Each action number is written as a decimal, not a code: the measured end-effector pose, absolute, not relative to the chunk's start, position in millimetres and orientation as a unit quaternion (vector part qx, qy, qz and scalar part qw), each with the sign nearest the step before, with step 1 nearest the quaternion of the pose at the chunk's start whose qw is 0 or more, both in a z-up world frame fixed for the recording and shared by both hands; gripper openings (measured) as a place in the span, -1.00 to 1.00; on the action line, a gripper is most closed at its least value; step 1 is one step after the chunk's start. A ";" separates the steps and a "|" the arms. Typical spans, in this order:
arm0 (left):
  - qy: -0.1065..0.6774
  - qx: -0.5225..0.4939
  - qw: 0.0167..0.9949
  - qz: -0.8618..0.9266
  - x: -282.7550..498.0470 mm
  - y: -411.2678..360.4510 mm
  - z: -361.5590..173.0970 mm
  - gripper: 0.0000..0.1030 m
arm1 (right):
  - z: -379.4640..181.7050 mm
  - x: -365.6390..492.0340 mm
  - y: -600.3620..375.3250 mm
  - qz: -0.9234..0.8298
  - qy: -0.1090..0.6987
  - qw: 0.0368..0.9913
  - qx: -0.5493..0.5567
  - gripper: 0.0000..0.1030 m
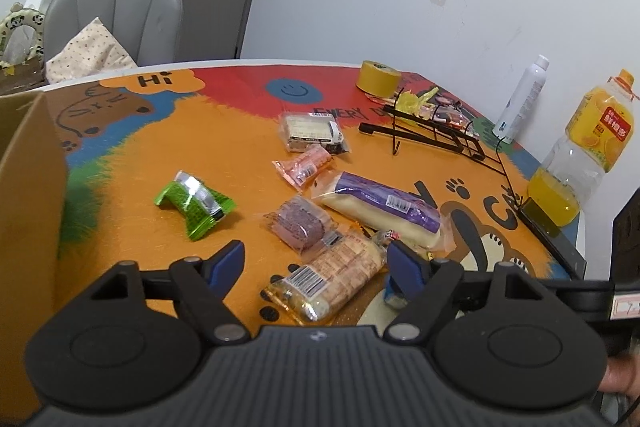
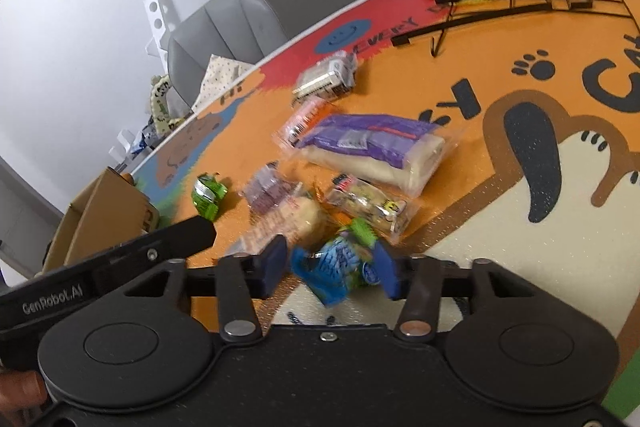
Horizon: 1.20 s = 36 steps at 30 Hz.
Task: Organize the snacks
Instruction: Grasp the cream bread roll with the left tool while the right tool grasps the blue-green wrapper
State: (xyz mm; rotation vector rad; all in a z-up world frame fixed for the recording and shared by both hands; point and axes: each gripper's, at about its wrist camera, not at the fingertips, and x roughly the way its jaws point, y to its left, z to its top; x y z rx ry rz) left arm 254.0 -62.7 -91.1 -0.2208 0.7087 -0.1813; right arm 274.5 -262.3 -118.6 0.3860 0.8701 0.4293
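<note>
A cardboard box stands at the far left of the table. Right of it lies a green packet, well apart from the main heap of snacks. The left gripper is wide apart above a long biscuit packet, pads not touching it. The right gripper has narrower jaws with a blue-and-green packet between them; contact cannot be confirmed through blur. Beyond lies a purple-wrapped loaf. A black wire rack and an orange drink bottle stand furthest right.
</note>
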 end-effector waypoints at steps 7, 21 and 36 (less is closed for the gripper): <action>0.356 -0.105 0.923 -0.101 271.8 -74.0 -103.7 0.51 | -118.0 269.8 -277.4 0.213 0.419 0.863 0.185 -0.23; 0.389 -0.073 0.913 -0.099 269.9 -91.1 -128.0 0.08 | -118.1 255.9 -282.0 0.206 0.414 0.874 0.151 0.04; 0.384 -0.016 0.919 -0.090 247.9 -102.0 -128.9 -0.34 | -117.6 241.3 -270.1 0.200 0.400 0.889 0.096 -0.18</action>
